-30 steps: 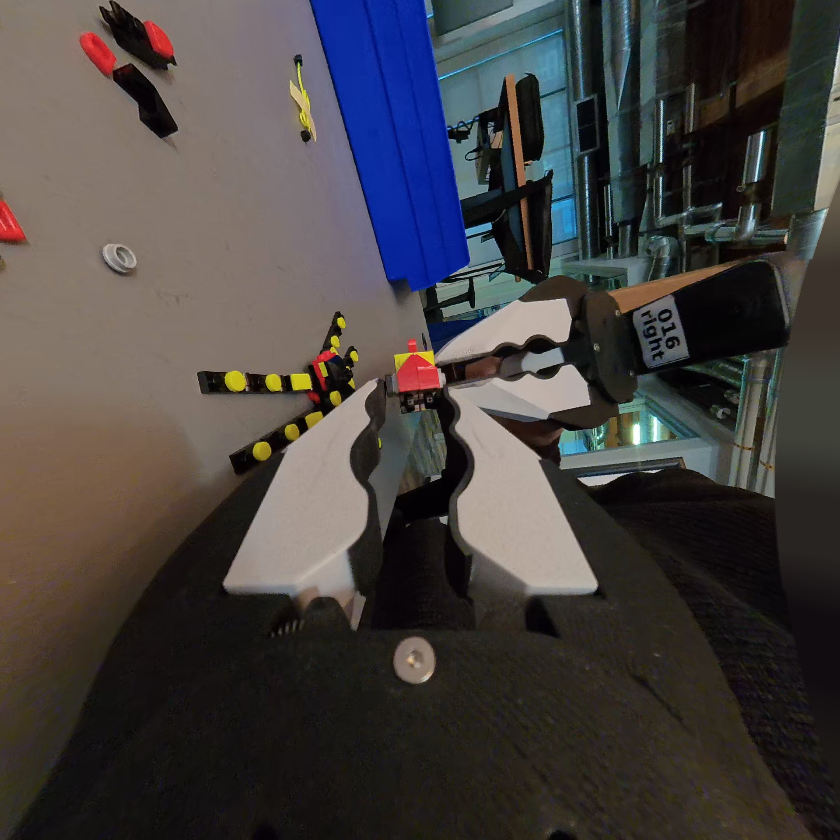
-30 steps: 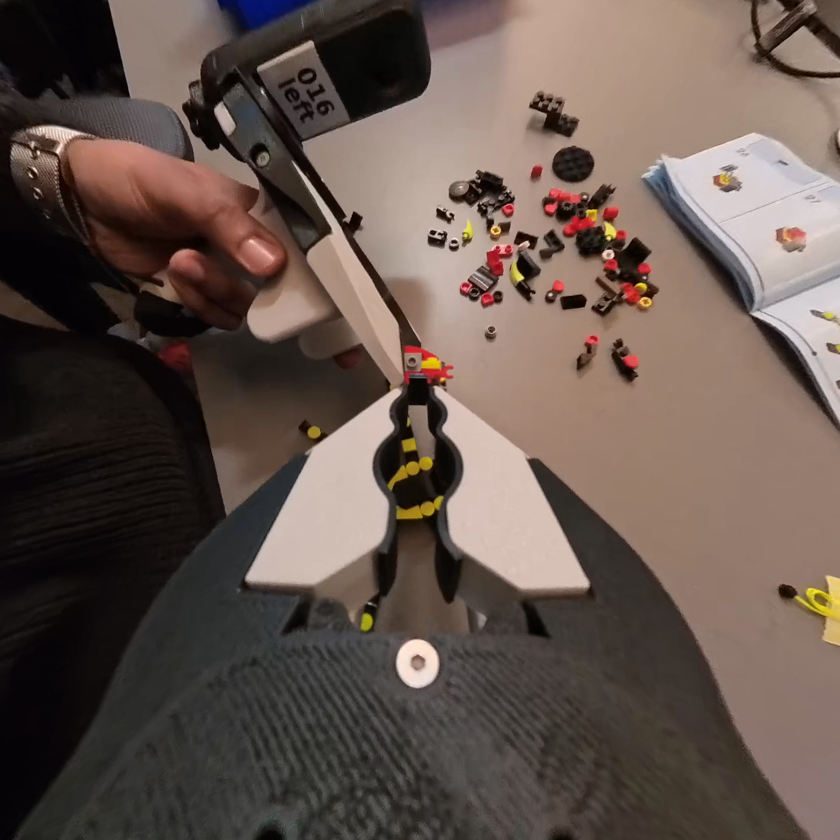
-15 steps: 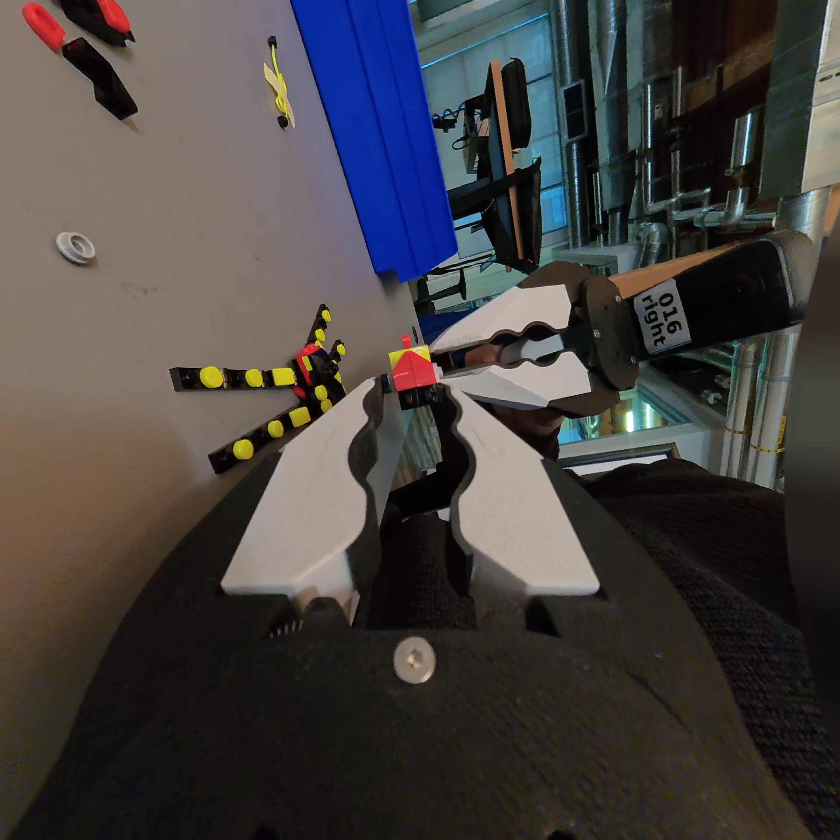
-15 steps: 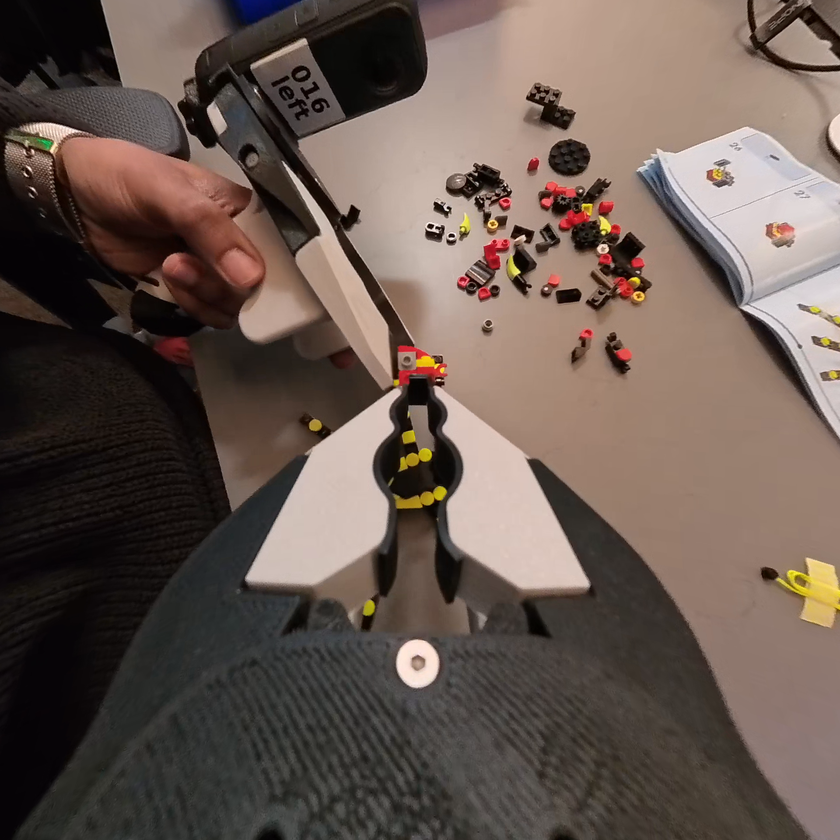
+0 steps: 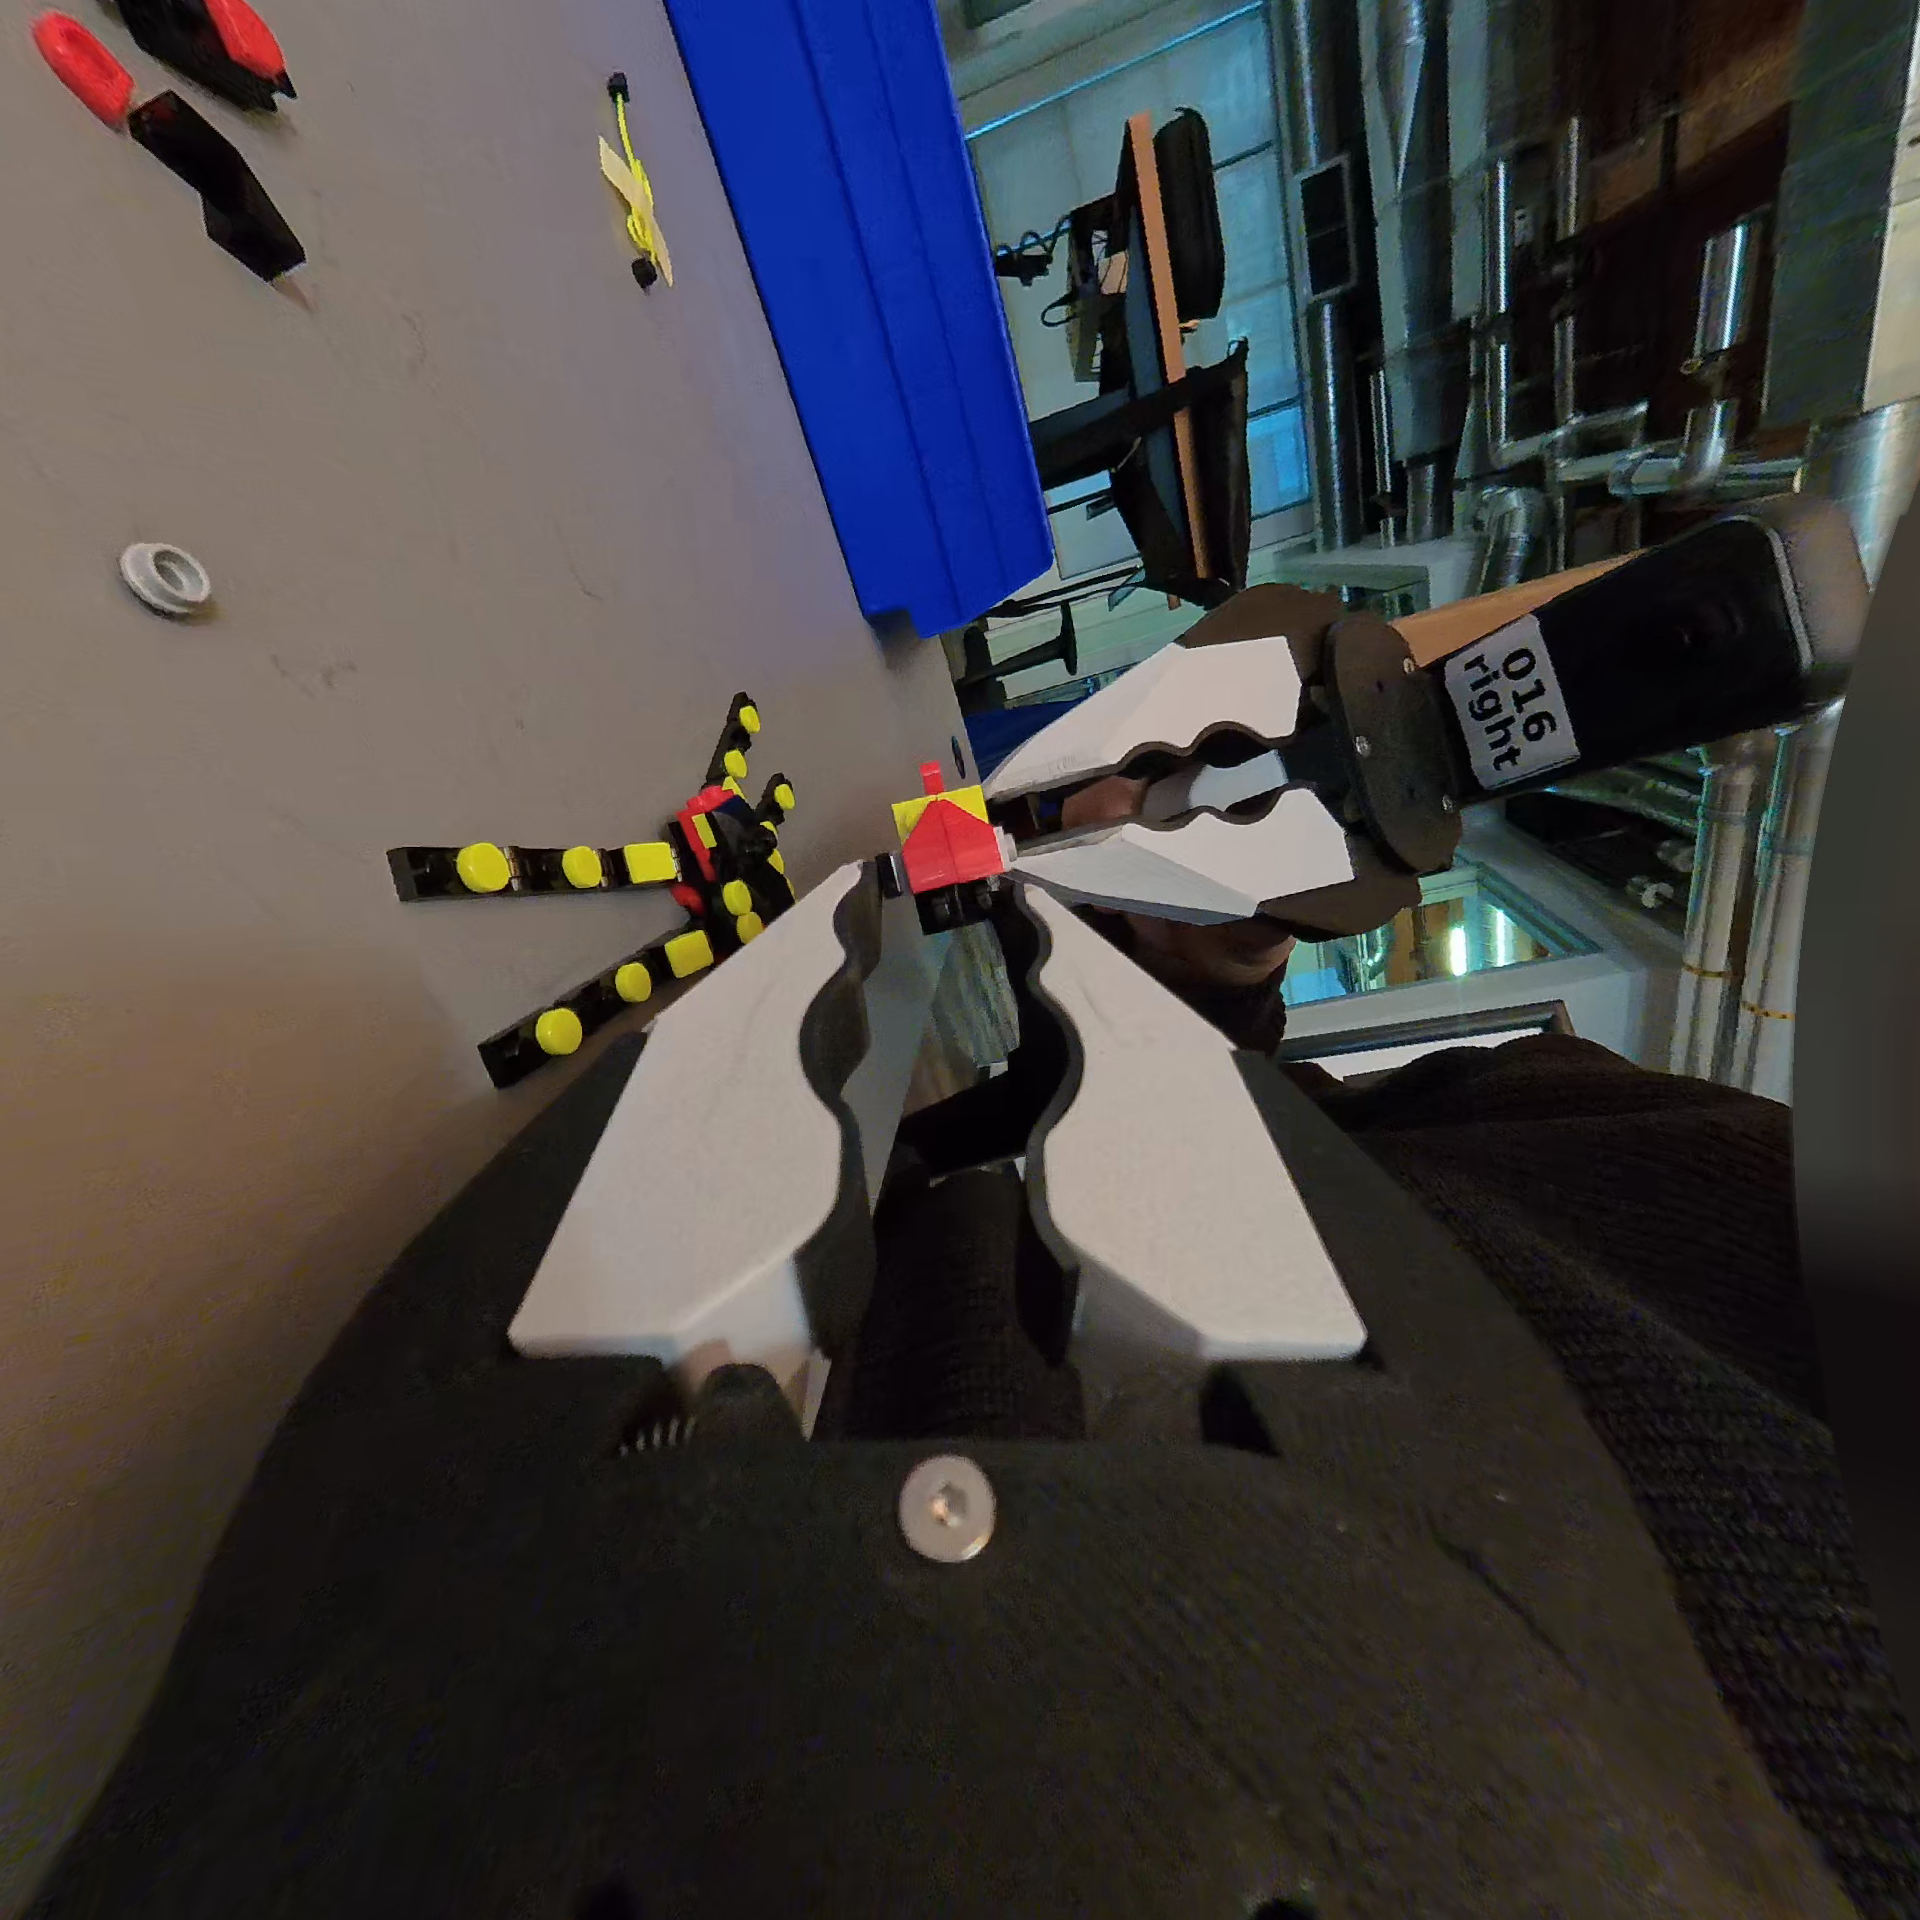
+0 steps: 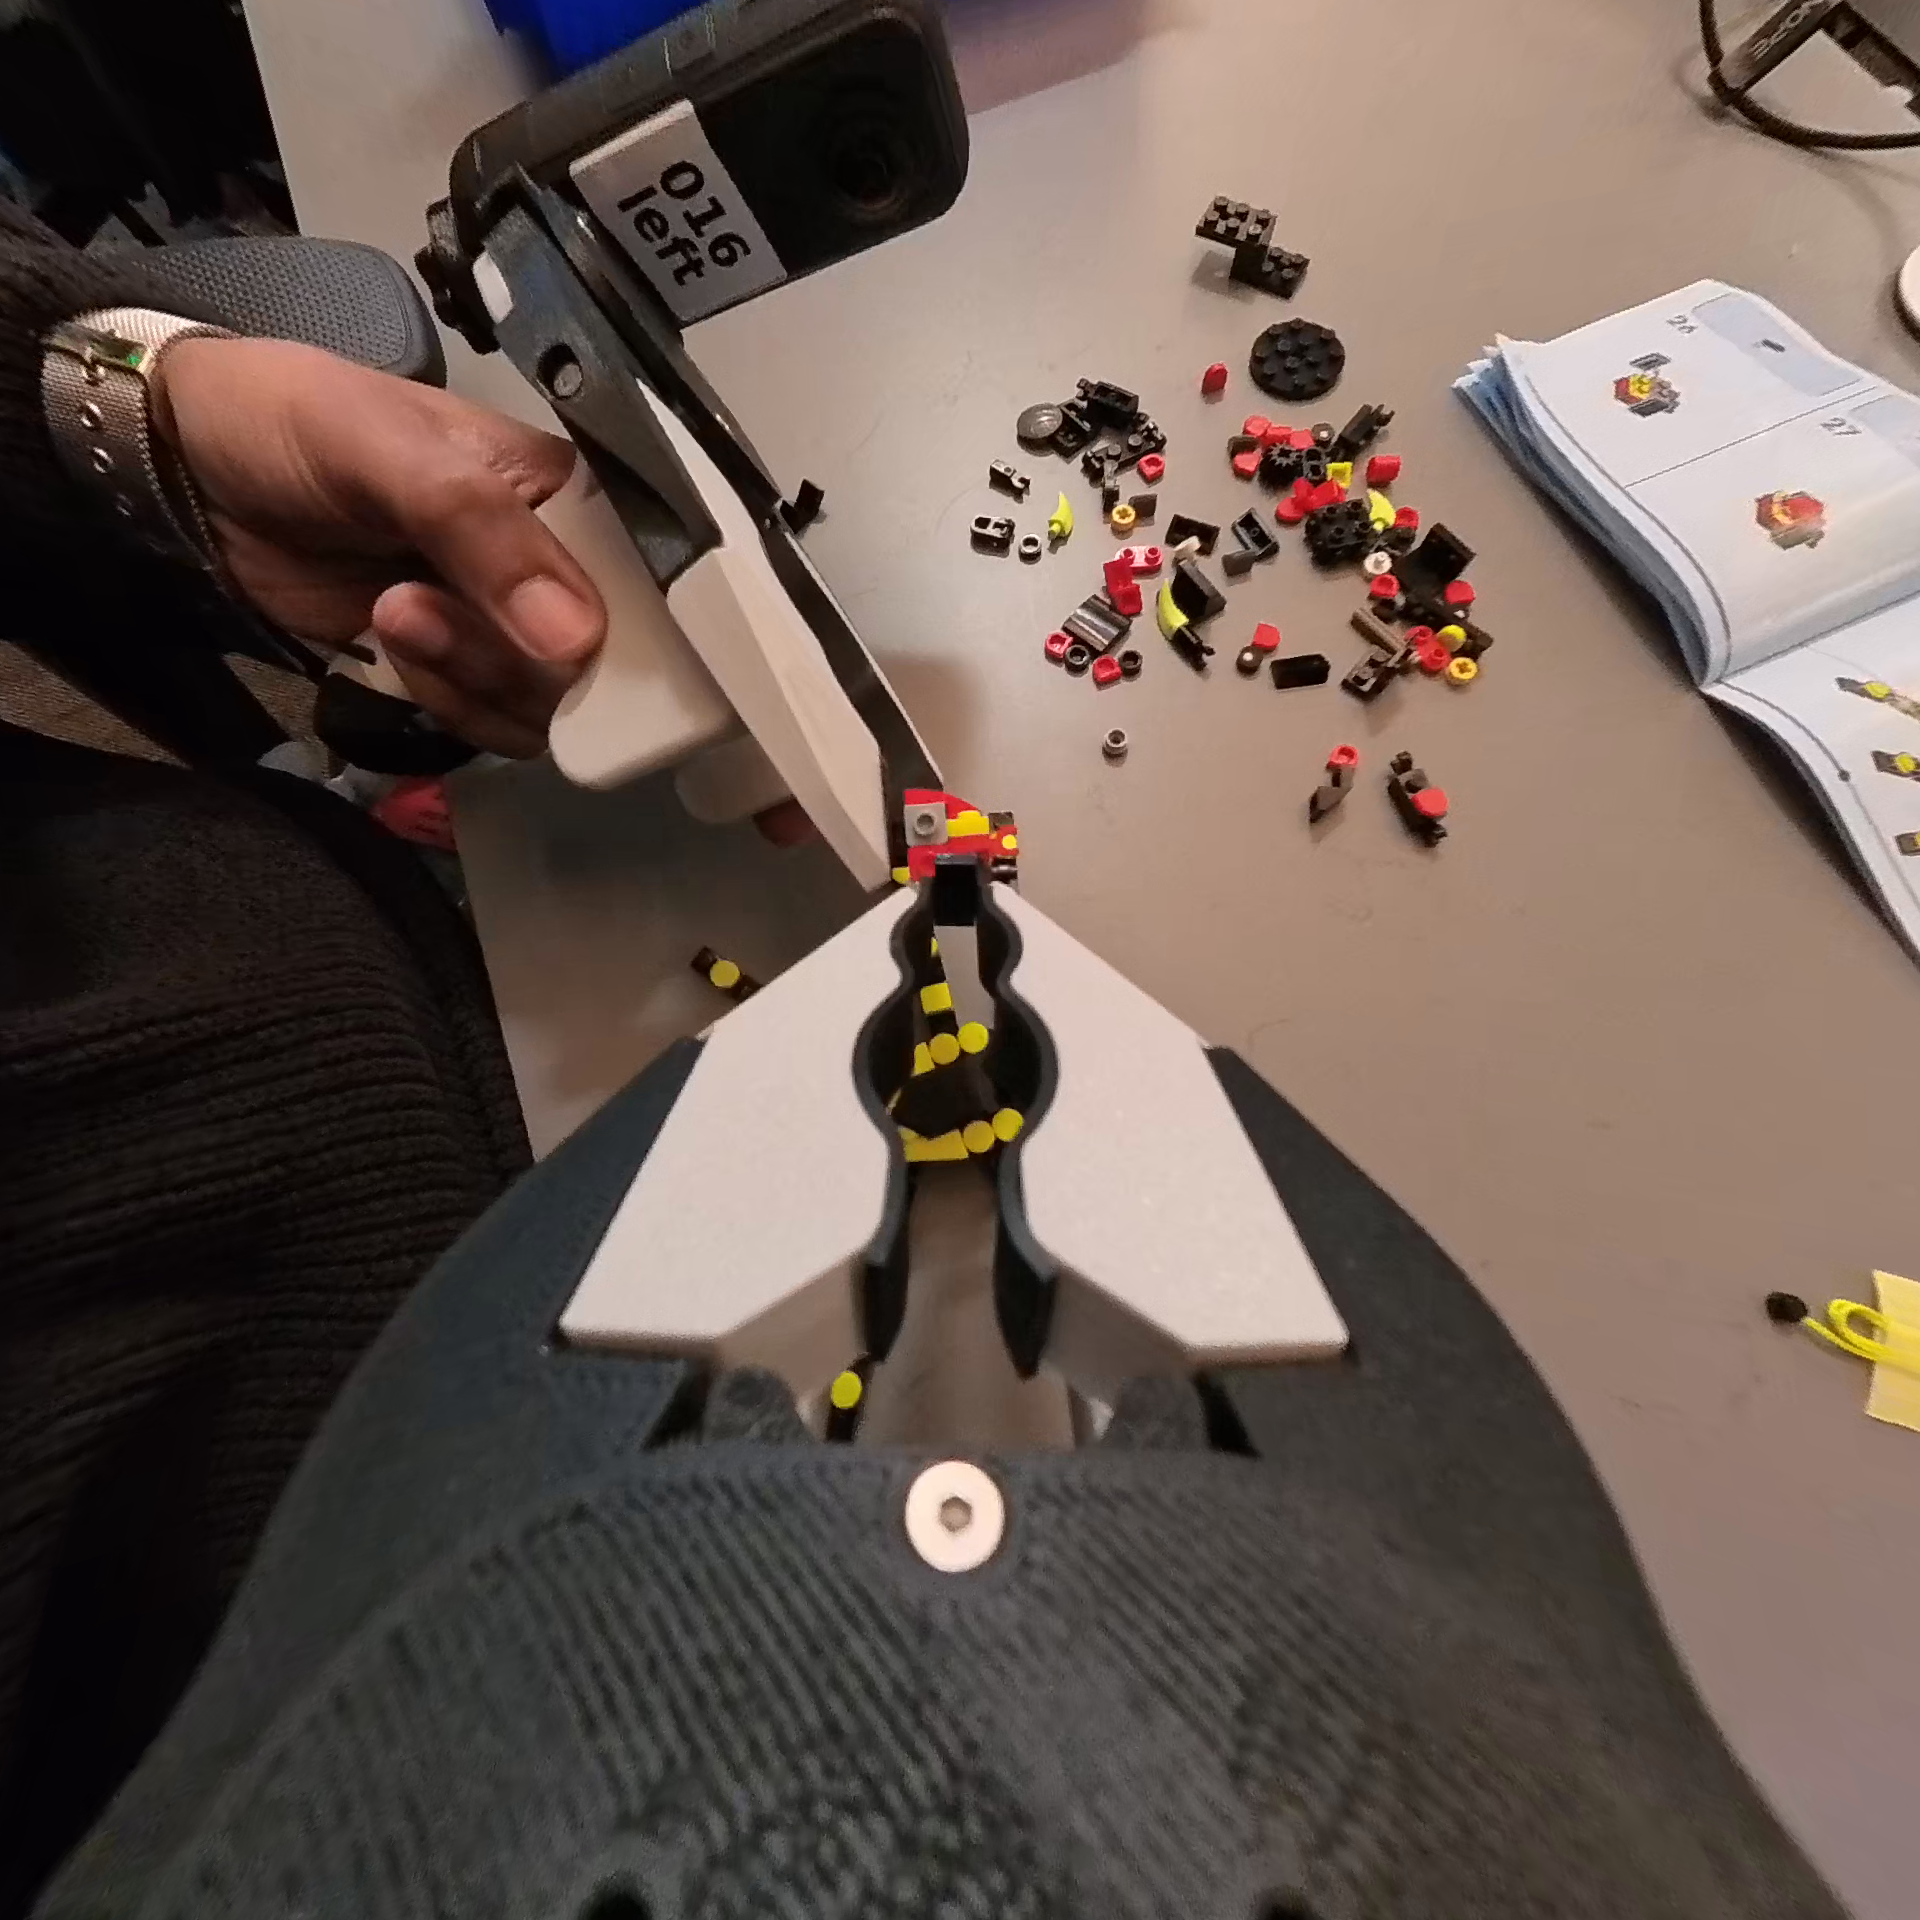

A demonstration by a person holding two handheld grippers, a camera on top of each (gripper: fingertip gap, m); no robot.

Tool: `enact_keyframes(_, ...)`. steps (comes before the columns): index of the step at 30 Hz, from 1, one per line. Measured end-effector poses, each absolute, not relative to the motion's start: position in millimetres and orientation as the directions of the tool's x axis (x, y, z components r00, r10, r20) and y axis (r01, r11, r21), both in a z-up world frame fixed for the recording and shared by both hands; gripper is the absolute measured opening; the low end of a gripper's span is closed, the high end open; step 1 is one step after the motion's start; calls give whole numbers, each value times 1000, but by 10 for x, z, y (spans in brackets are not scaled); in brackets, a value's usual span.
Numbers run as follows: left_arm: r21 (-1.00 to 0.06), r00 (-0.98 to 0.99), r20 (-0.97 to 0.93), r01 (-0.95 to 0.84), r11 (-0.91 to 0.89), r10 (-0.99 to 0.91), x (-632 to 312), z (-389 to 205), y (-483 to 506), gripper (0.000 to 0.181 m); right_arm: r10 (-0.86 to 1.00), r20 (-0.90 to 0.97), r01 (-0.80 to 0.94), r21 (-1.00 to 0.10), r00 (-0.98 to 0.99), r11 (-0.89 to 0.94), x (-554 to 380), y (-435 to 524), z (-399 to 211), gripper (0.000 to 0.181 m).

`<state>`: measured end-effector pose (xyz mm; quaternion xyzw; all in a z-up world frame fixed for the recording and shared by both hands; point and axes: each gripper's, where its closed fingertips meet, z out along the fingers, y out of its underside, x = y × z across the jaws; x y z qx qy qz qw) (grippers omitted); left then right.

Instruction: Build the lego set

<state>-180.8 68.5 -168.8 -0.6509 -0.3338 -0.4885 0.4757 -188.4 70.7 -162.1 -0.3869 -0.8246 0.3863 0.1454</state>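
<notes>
1. Left wrist view: the left gripper (image 5: 940,894) clamps a glossy red-and-yellow model (image 5: 943,847) above the matte grey table (image 5: 312,520), beside the black, yellow-studded legs (image 5: 613,914); the right gripper (image 5: 1003,831) meets it.
2. Right wrist view: the right gripper (image 6: 954,904) pinches a black brick (image 6: 954,894) against the model (image 6: 956,831), near the loose pieces (image 6: 1247,551). Judged step: pressing it on; next needs square, firm pressure.

Both tongs (image 5: 940,894) (image 6: 954,894) pinched (tips meeting), raised

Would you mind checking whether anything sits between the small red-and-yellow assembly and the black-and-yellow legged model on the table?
Nothing visible does: the small assembly, pinched between both tongs, hangs beside the legged model, with only bare table between them.
</notes>
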Motion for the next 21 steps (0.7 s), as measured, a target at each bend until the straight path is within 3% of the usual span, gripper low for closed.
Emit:
enact_keyframes(14,-296,308,951,913,-280,-2,-1822,-1725,731,20,750,-29,583,-648,-661,490,-1861,657,-1531,5)
enact_keyframes(21,-242,241,970,933,-265,-36,-1814,-1686,712,20,736,-22,615,-567,-676,548,-1878,609,-1539,6)
